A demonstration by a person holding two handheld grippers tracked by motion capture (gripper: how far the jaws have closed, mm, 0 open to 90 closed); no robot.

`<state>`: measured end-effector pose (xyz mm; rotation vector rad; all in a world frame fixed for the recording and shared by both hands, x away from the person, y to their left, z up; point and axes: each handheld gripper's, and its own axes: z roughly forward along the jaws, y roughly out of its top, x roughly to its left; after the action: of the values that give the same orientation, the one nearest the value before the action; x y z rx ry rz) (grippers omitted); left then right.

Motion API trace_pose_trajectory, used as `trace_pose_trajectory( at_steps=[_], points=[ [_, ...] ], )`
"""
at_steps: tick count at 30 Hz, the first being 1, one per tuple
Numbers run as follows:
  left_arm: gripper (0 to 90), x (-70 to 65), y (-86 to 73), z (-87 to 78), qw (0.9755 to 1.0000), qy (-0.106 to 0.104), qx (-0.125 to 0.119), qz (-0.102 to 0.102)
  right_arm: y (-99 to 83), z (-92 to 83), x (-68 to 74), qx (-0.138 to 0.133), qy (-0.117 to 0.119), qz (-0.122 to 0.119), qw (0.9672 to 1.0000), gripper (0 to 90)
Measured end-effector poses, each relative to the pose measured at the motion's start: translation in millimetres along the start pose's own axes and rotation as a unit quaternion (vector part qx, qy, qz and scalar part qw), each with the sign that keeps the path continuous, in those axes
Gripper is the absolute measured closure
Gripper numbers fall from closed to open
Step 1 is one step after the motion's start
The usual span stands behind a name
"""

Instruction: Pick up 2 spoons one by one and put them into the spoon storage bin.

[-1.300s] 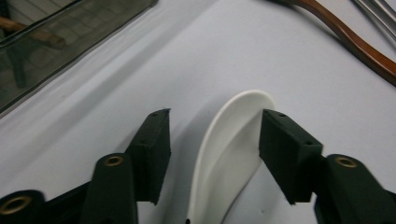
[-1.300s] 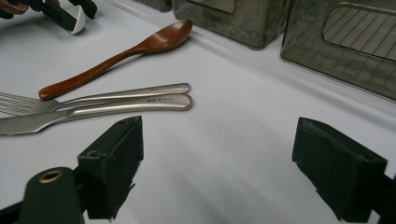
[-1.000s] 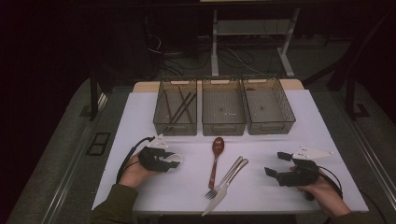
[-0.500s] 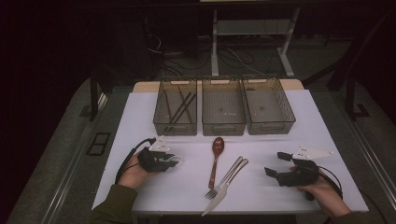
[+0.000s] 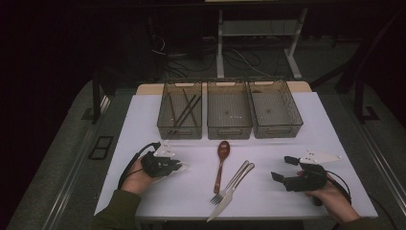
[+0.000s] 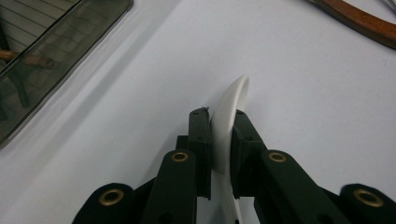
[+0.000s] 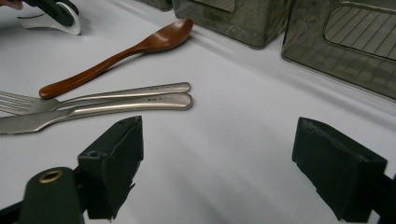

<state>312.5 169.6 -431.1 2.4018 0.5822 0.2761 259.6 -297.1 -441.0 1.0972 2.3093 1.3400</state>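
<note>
My left gripper [image 5: 178,166] rests on the white table at the left, and its jaws have just been closing. In the left gripper view its pads press on both sides of a white spoon [image 6: 235,99], which stands on edge between them. My right gripper [image 5: 282,168] lies open at the right with bare tabletop between its jaws [image 7: 224,154]. Between the two hands lie a wooden spoon [image 5: 221,162], a metal fork [image 5: 233,183] and a metal knife [image 5: 229,195], side by side.
Three smoky see-through bins stand in a row at the back: the left bin [image 5: 163,111] holds dark chopsticks [image 5: 187,108]; the middle bin [image 5: 229,130] and the right bin [image 5: 293,112] look bare. The table's front edge runs just below both hands.
The left gripper's jaws have closed onto the white spoon, and the hand shifted slightly. The right hand and the cutlery in the middle have stayed put.
</note>
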Motion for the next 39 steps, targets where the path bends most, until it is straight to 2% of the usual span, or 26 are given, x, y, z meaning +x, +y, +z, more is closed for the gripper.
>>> trace_pose_trajectory(
  at_steps=[11, 13, 16, 26, 35, 39],
  points=[
    [80.5, -2.0, 5.0, 0.7, 0.9999, 0.011, 0.007, 0.001, 0.1, 0.1, -0.2, -0.001, 0.0, 0.001, 1.0, 16.1],
    [80.5, -1.9, 7.8, 0.2, 0.9998, 0.014, 0.009, 0.007, 0.2, -0.1, -0.1, -0.001, 0.0, 0.001, 1.0, 16.1],
    [80.5, -2.6, 12.2, -0.6, 0.9998, 0.018, 0.006, 0.002, 0.3, -0.2, -0.2, -0.002, 0.0, 0.001, 1.0, 16.1],
    [80.6, 0.1, 26.8, -6.2, 0.9994, 0.011, -0.029, -0.016, 0.4, -0.1, 0.0, -0.002, 0.0, 0.001, 1.0, 16.1],
    [80.6, 6.5, 48.9, -11.3, 0.9974, -0.003, -0.07, -0.019, -0.1, -0.5, 1.0, -0.003, -0.001, 0.002, 1.0, 15.9],
    [80.5, 8.9, 58.3, -11.6, 0.9964, -0.009, -0.082, -0.019, -0.4, -0.5, 1.5, -0.004, -0.002, 0.007, 1.0, 12.9]
  ],
)
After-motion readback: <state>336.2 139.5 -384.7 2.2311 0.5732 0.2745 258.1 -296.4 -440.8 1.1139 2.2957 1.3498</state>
